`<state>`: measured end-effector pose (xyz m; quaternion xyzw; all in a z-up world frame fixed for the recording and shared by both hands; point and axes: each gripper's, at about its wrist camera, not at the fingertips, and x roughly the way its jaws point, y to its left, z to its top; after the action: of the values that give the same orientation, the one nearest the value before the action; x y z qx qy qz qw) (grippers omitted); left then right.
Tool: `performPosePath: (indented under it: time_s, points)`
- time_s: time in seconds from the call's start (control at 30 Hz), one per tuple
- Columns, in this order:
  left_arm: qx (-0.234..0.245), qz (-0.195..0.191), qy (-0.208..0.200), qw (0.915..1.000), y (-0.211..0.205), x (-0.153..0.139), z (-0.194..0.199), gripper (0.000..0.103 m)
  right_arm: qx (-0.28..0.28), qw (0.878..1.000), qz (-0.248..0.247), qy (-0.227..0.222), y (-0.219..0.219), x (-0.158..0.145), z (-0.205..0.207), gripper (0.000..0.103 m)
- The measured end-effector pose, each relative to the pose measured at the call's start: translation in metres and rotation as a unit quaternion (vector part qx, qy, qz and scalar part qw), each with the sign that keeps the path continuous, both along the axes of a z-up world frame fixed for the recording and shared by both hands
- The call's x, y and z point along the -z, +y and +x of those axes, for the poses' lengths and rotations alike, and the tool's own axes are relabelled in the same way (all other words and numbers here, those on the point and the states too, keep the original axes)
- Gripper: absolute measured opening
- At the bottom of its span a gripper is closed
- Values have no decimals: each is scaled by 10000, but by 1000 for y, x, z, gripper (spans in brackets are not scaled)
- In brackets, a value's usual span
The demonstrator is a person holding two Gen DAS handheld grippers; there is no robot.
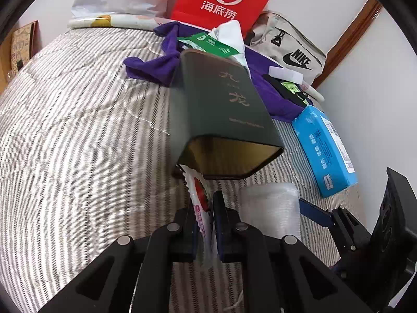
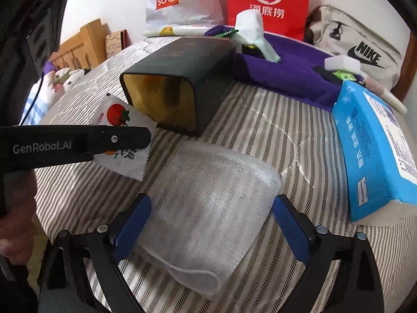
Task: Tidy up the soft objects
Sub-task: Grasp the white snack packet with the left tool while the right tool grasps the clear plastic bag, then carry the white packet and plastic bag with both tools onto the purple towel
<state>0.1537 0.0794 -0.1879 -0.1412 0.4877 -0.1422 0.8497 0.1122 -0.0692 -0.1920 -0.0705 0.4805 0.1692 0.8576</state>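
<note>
White serrated tomato-print sachet (image 2: 122,130), clamped in the left gripper (image 1: 206,219), sits just before the dark green tin's (image 2: 179,83) open mouth; right gripper (image 2: 211,224) stands wide, straddling the translucent foam roll (image 2: 208,195).

Our left claw (image 1: 206,224) points steeply downward, its blue pads (image 1: 218,208) pinched nearly together on a thin white sachet (image 1: 199,203) that sticks out toward twelve o'clock. Seen from the right wrist, this left claw (image 2: 146,138) reaches in from nine o'clock, and our bare hand (image 2: 13,234) grips its handle at about eight o'clock. Our right claw (image 2: 211,221) also tilts steeply down, jaws spread wide. Its blue pads (image 2: 133,224) stand on either side of a white foam roll (image 2: 208,195); whether they touch it we cannot tell.
</note>
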Motion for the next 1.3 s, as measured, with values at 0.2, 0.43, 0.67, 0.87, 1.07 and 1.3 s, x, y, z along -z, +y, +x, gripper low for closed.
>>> performPosePath:
  time_s: [0.2, 0.43, 0.67, 0.87, 1.07, 1.3]
  points:
    - [23, -180, -57, 9998, 6, -1, -7, 10, -121, 9994, 85, -301, -9, -5, -12, 41]
    - [-52, -301, -162, 9994, 1, -7, -20, 6, -179, 9990, 118, -388, -35, -8, -36, 5]
    - [-117, -229, -274, 9993, -3, -17, -31, 5, 248, 9988, 149, -392, -81, -17, -60, 4]
    - [-137, -254, -305, 9991, -7, -25, -40, 5, 702, 9964, -8, -478, -121, -19, -66, 4]
    - [-159, -209, -339, 9991, -8, -36, -45, 5, 1003, 9935, 145, -515, -148, -25, -70, 3]
    - [-204, -275, -385, 9987, -7, -55, -42, 5, 1073, 9915, 409, -608, -162, -48, -67, 3]
